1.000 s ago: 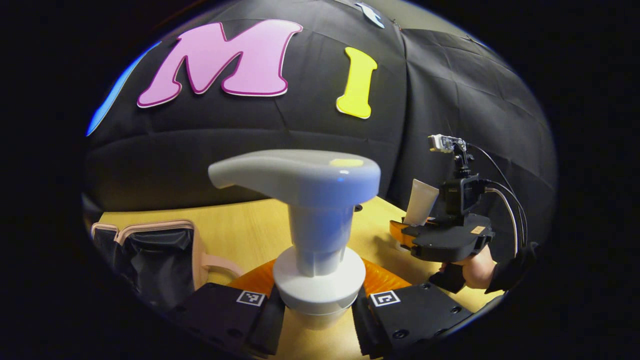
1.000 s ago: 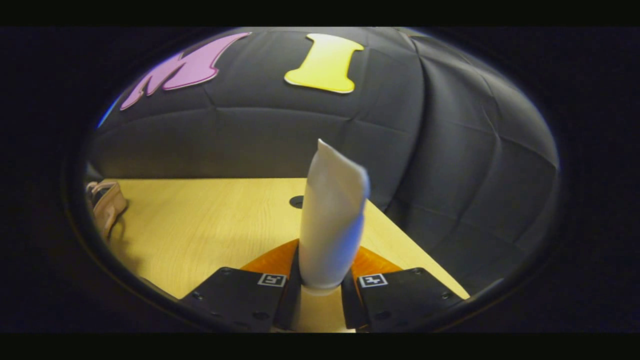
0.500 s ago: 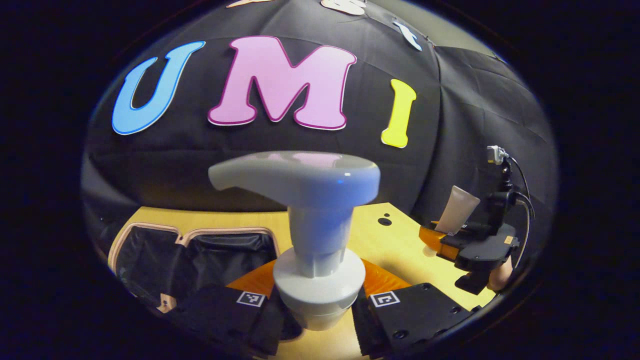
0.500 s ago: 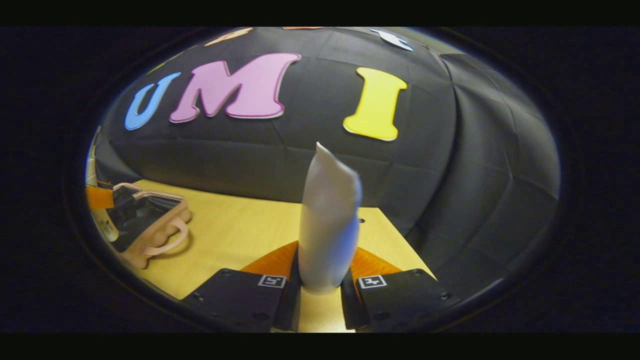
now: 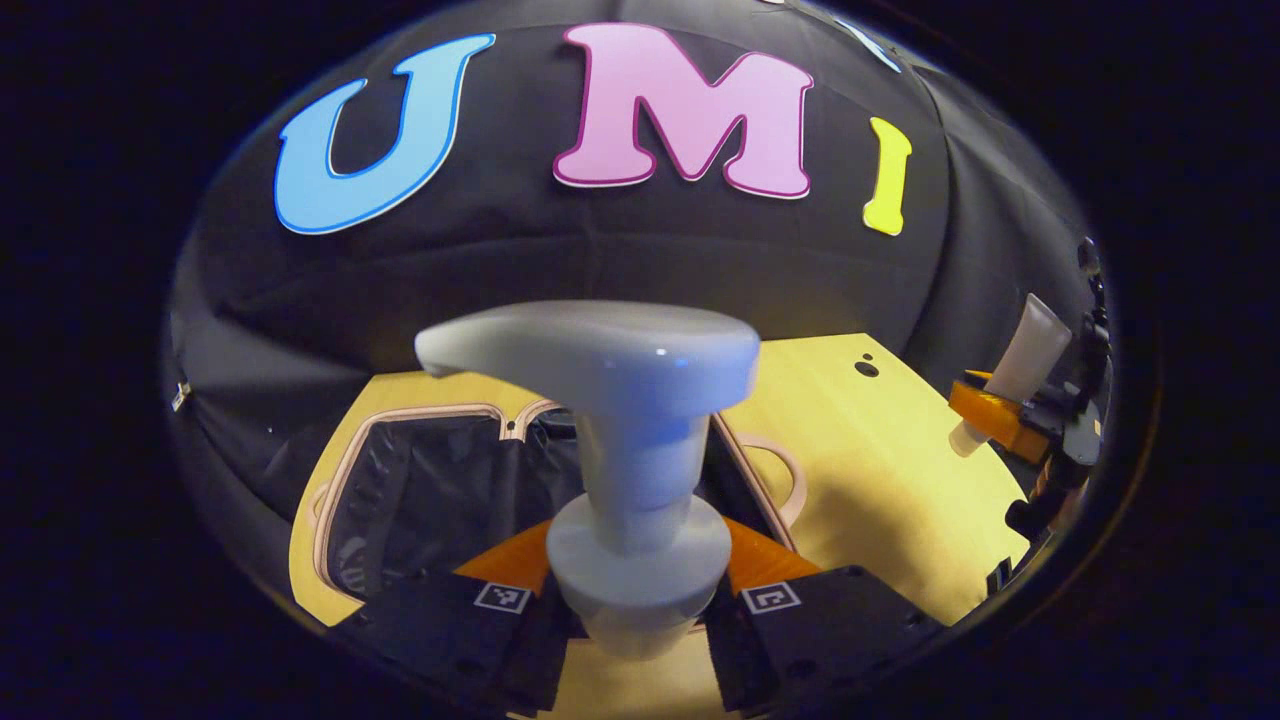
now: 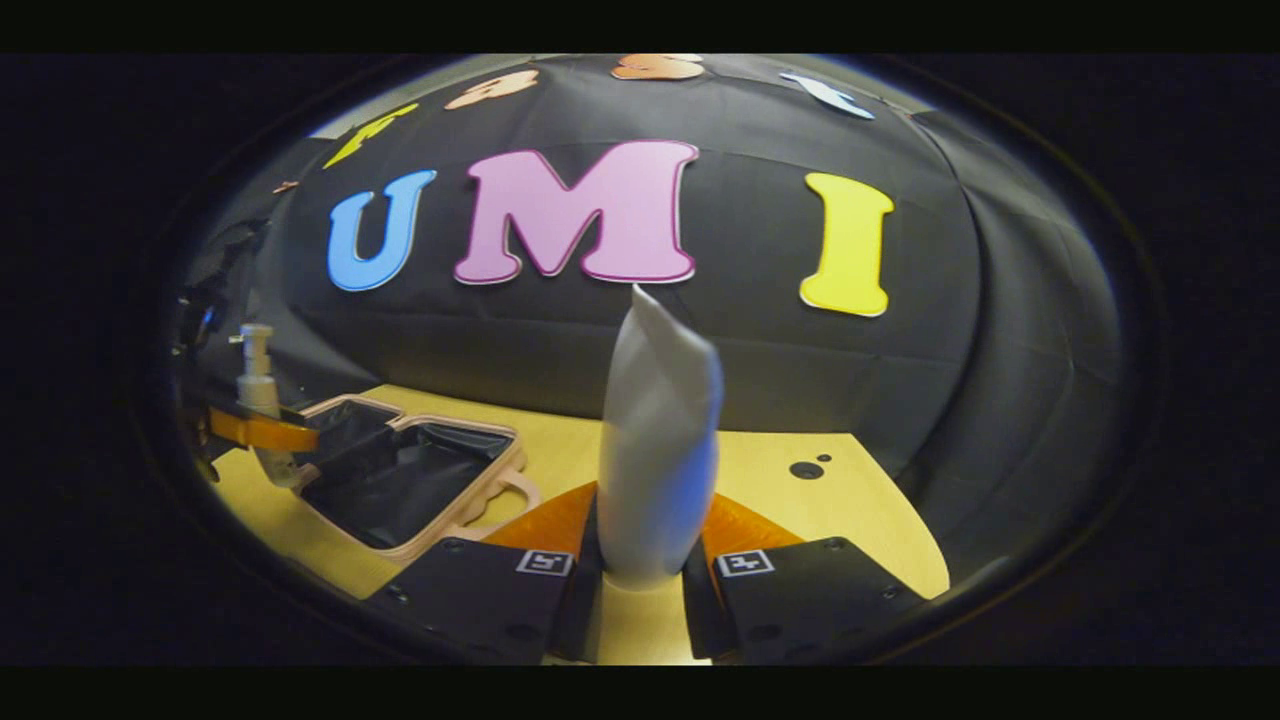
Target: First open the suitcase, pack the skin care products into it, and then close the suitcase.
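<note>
**Now carrying: two products on their way to the open suitcase**

Nearest, lower centre of the left gripper view: the left gripper has its jaws closed on the collar of a pump bottle, grey-white head upright and level, filling mid-frame. Same spot in the right gripper view: the right gripper has its jaws pinched on the lower end of a white tube, which stands upright with its crimped end on top.

Just behind the pump head, centre-left of the left gripper view, the suitcase lies open on the desk. Pink rim, black lining, a loop handle on its right side. Nothing seen inside from here. In the right gripper view it sits lower left, with the pump bottle held over its near-left edge.

Farther off, right edge of the left gripper view: the tube and right gripper, well apart from the case.

Judgement: transport step, packing half under way. To do it well, lower the bottle clear of the rim, lay it on the lining before loosening the grip. Bring the tube in beside it, not on top. Keep both low enough for the lid to shut later.
</note>
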